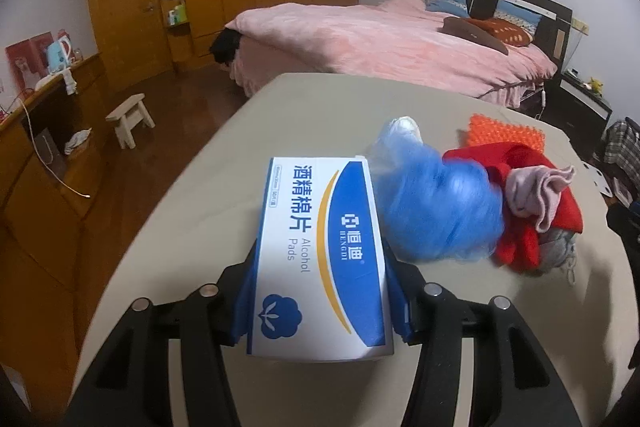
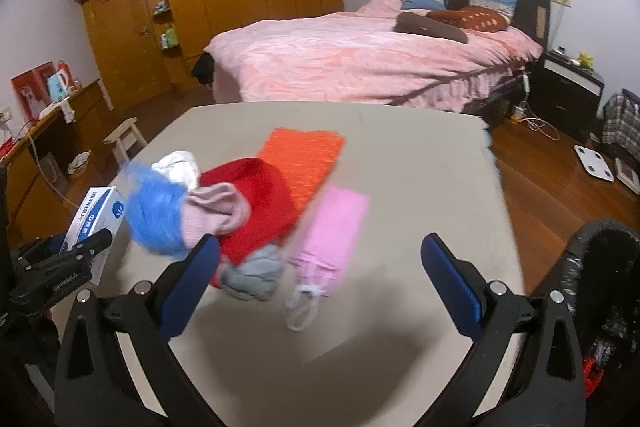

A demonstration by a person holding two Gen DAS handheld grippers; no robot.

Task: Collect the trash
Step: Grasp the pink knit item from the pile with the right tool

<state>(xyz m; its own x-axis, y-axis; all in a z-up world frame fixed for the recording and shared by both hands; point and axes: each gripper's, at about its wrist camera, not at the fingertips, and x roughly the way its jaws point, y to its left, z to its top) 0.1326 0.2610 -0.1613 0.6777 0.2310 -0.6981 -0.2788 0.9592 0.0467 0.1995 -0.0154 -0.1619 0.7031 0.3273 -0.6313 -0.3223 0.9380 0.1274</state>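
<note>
Fingers of the left gripper (image 1: 320, 291) are clamped on both long sides of a white-and-blue alcohol pad box (image 1: 320, 255), which sits at the left edge of the beige table (image 1: 320, 107). Fingers of the right gripper (image 2: 320, 279) are spread wide apart with nothing between them, positioned above the near part of the table.

Just right of the box lies a blue plastic bag (image 1: 436, 211), blurred in both views. Touching the bag on its right is a pile of cloth: a red garment (image 2: 256, 203), a pale pink cloth (image 2: 216, 215) on top of it, and a grey cloth (image 2: 256, 275) at its near edge. An orange mat (image 2: 304, 159) lies flat behind the pile. A pink face mask (image 2: 332, 231) lies just right of the pile, its white ear loops pointing toward the right gripper. A white crumpled item (image 2: 180, 165) sits behind the bag.

A bin lined with a black bag (image 2: 604, 267) stands on the floor beside the table's right edge.
</note>
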